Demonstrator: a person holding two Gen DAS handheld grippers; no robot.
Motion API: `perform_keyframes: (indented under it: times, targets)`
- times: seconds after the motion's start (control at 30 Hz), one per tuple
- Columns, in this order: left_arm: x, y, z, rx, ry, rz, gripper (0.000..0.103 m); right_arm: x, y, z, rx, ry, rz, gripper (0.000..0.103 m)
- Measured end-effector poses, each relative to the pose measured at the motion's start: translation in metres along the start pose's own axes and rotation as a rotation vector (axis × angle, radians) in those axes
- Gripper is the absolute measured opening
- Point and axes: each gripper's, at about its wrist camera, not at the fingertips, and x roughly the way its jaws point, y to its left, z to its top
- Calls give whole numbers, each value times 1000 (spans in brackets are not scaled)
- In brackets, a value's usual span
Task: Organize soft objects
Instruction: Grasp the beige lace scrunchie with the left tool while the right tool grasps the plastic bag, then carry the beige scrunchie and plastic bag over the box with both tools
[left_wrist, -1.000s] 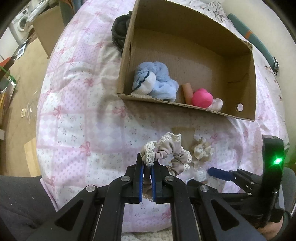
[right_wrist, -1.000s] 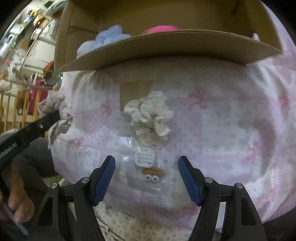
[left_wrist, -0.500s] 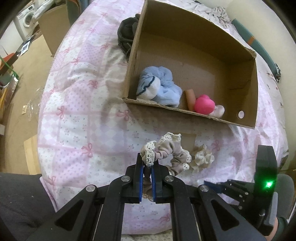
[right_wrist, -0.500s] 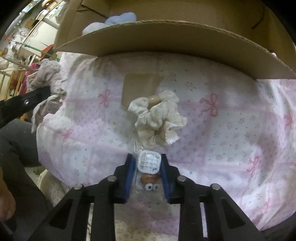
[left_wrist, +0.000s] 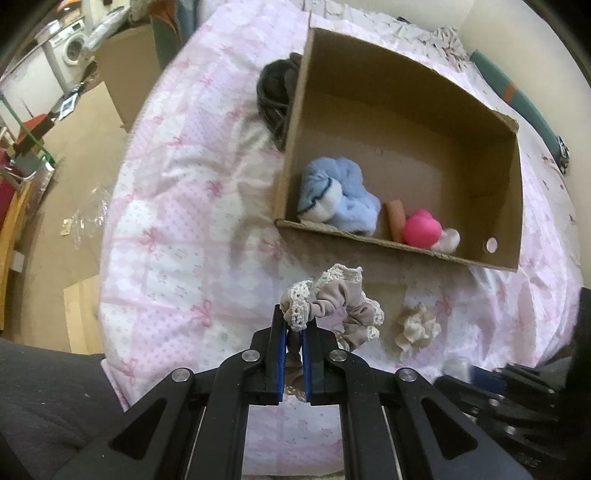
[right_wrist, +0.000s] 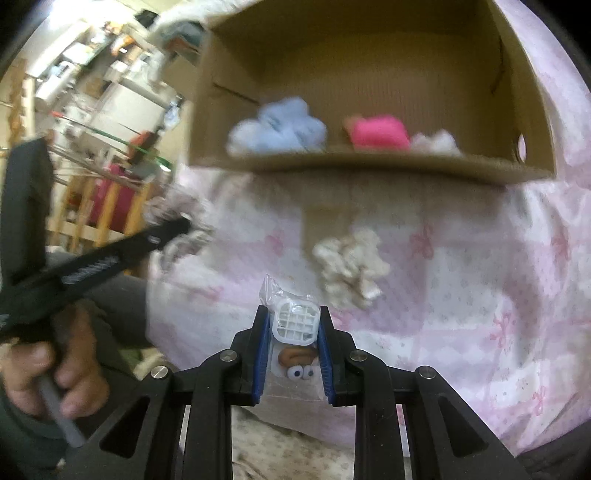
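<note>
Pink bow-print bedspread (left_wrist: 177, 206) under everything; open brown cardboard box (left_wrist: 511, 206) sits toward far right corner of bed. Inside, along near wall: fluffy light-blue cloth bundle (left_wrist: 338, 195), hot-pink soft ball (left_wrist: 421, 229), small white fluffy bit (left_wrist: 448, 238).

Left gripper (left_wrist: 294, 343) clenched on taupe fabric scrunchie w/ cream lace trim (left_wrist: 332, 302), held clear above bedspread near front edge. Right gripper (right_wrist: 293, 339) clamped on clear plastic packet w/ white grid-shaped piece & small brown toy w/ googly eyes (right_wrist: 295, 325), pads pressing both sides; view blurred.

Cream ruffled scrunchie (right_wrist: 349, 267) lies loose on bedspread betw. grippers and box, untouched.

Key relation, as judged: box straight ahead of both grippers, past near wall. Both loads need carrying fwd & over that wall. Neither arm clearly nearer.
</note>
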Motion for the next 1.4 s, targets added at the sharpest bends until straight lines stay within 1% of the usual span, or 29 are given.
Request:
perform_keyframes:
  times: [0.17, 0.27, 0.3, 0.43, 0.47, 0.53, 0.67, 0.8, 0.87, 0.97, 1.03, 1.1, 1.17, 1.23, 1.27, 1.4]
  targets:
    - [-1, 4, 1, -14, -12, 11, 7, -18, 1, 5, -29, -82, 37, 26]
    - [-3, -1, 1, 7, -25, 6, 7, -36, 0, 11, -20, -174, 41, 26]
    - [-4, -3, 1, 17, -32, 6, 7, -40, -3, 11, -13, -195, 37, 26]
    - [-8, -11, -1, 53, -60, -1, 7, -58, -18, 16, 50, -294, -29, 26]
    - [-8, -12, -1, 58, -62, 0, 7, -61, -22, 16, 66, -306, -34, 26]
    - [-9, -13, -1, 63, -66, 4, 7, -64, -27, 17, 93, -327, -38, 26]
    - [-12, -12, 0, 56, -76, 4, 7, -62, -30, 18, 114, -335, -40, 26]
    - [-26, -15, 6, 68, -103, -6, 7, -67, -28, 18, 115, -361, -55, 26]
    - [-38, -19, 15, 78, -129, -23, 7, -73, -27, 19, 117, -373, -56, 26]
    - [-50, -23, 31, 83, -162, -44, 7, -80, -20, 28, 74, -379, -72, 26]
    - [-55, -26, 41, 91, -177, -48, 7, -86, -20, 36, 66, -384, -69, 26]
    - [-58, -32, 54, 107, -196, -47, 7, -93, -19, 44, 46, -407, -88, 26]
    - [-58, -37, 64, 132, -215, -37, 7, -100, -19, 53, 29, -425, -113, 26]
    - [-55, -43, 73, 160, -233, -19, 7, -106, -21, 61, 8, -438, -107, 26]
    - [-52, -46, 78, 167, -239, -14, 7, -108, -20, 64, -3, -445, -126, 26]
    - [-41, -48, 91, 158, -225, -18, 7, -112, -24, 78, -25, -461, -159, 26]
